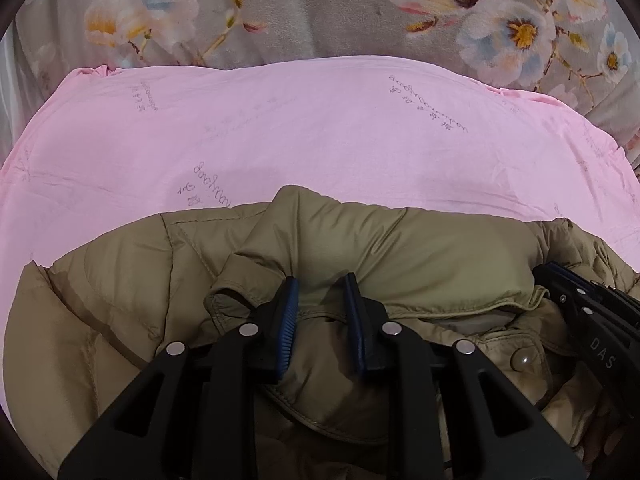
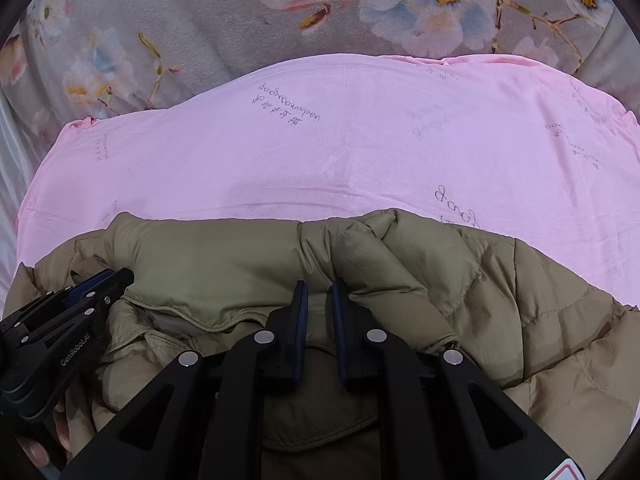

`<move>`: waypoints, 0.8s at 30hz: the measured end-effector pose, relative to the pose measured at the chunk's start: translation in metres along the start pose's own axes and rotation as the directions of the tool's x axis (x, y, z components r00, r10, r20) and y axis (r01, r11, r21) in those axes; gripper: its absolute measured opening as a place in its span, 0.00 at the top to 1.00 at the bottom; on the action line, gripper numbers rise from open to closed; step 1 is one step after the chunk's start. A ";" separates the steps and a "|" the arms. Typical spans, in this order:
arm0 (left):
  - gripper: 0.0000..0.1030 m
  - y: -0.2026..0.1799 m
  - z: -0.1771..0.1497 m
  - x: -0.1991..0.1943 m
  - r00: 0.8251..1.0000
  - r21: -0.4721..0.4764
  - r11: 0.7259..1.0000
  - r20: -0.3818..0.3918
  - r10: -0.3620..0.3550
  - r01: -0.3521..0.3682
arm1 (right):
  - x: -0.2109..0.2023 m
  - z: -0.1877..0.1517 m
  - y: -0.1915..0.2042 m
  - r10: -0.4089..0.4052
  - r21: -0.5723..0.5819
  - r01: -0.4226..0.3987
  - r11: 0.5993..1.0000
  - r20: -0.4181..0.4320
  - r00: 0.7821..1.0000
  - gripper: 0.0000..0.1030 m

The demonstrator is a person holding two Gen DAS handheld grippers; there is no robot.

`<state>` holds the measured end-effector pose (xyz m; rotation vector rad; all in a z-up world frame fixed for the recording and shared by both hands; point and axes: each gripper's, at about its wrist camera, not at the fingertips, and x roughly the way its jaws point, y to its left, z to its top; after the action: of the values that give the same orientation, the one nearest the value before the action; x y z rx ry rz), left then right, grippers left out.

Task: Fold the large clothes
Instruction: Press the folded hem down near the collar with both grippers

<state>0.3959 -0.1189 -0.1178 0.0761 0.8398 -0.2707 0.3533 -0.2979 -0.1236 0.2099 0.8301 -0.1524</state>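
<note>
A khaki quilted puffer jacket (image 1: 420, 252) lies bunched on the near part of a pink sheet, also seen in the right wrist view (image 2: 220, 264). My left gripper (image 1: 322, 280) is shut on a fold of the jacket near its collar, with fabric bulging between the blue pads. A similar fold on the other side of the collar is pinched in my right gripper (image 2: 318, 284), whose pads stand closer together. Each gripper shows in the other's view: the right gripper (image 1: 548, 270) at the right edge, the left gripper (image 2: 120, 276) at the left edge. A snap button (image 1: 524, 359) shows on the jacket's front.
The pink sheet (image 1: 320, 140) with faint printed script spreads beyond the jacket. Behind it lies a grey floral blanket (image 2: 160, 20). A person's fingers (image 2: 40, 452) hold the left gripper's handle at the lower left.
</note>
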 end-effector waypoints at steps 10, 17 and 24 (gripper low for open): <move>0.78 -0.003 0.000 0.001 1.000 0.009 1.000 0.003 0.018 -0.018 | 0.000 0.000 0.001 -0.009 -0.006 0.009 1.000 0.003 1.000 0.89; 0.78 -0.003 0.000 0.001 1.000 0.010 1.000 0.004 0.019 -0.019 | 0.000 0.000 0.003 -0.015 -0.010 0.015 1.000 0.007 1.000 0.89; 0.78 -0.004 0.000 0.000 1.000 0.012 1.000 0.006 0.027 -0.027 | 0.000 0.000 0.003 -0.019 -0.015 0.019 1.000 0.008 1.000 0.89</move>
<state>0.3953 -0.1232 -0.1178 0.0977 0.8312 -0.2507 0.3536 -0.2954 -0.1235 0.1866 0.8256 -0.1647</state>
